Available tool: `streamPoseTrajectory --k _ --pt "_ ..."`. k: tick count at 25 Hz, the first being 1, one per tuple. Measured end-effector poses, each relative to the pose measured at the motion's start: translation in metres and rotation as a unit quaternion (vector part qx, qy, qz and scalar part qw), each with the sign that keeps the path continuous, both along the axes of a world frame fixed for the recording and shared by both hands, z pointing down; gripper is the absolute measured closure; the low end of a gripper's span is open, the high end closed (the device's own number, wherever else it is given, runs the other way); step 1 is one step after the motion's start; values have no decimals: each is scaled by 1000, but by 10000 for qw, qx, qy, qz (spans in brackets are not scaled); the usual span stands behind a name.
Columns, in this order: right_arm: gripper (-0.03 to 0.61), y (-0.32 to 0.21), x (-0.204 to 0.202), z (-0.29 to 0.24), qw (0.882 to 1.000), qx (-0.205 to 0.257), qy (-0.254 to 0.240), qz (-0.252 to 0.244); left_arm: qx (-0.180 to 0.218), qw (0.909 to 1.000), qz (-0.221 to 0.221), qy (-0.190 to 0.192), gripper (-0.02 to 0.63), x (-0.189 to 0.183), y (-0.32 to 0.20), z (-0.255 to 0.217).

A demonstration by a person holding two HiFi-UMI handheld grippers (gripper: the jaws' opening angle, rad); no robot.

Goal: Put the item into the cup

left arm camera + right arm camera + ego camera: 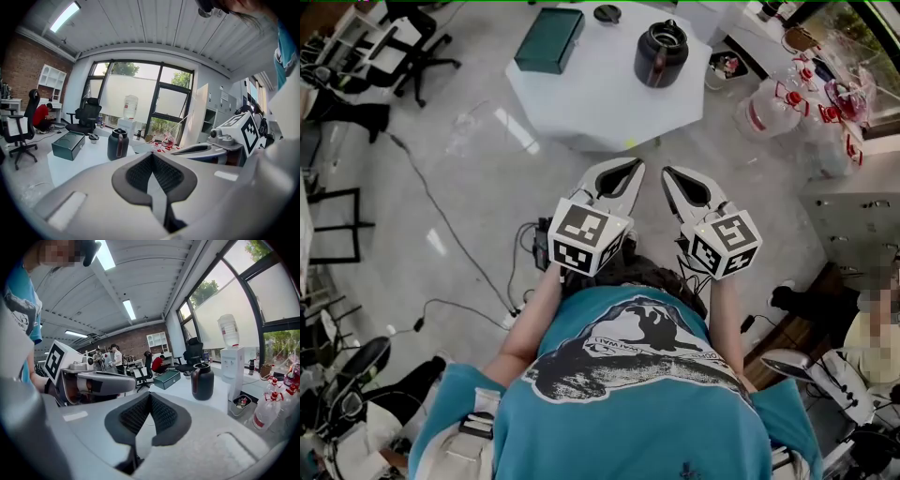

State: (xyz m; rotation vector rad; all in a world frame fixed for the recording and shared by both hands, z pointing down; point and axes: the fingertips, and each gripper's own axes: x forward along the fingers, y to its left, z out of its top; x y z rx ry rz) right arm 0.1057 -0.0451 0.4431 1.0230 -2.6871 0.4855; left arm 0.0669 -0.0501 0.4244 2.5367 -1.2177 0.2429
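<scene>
Right gripper view alone shows standing people (114, 357); left gripper (622, 170) and right gripper (677, 178) jaws sit together, empty.

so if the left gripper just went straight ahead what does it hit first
Most likely the near edge of the white table, across open floor. The left gripper, jaws shut, aims just right of the jug, though depth is hard to judge.

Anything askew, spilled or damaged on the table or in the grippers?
Nothing stands out. The dark jug stands upright on the white table, with the green box and a small round item; no spill shows. The left gripper and right gripper are shut and empty, short of the table.
</scene>
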Motion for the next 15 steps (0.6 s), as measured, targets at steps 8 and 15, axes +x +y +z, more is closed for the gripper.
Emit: streamPoseTrajectory --k 8,15 --pt "578 5 8 -3 10000 81 -56 8 -26 10000 -31 -58 595 5 1 4" --pt "578 2 12 -3 9999 105 -31 -6 -25 9999 34 -114 594 12 -1 5"
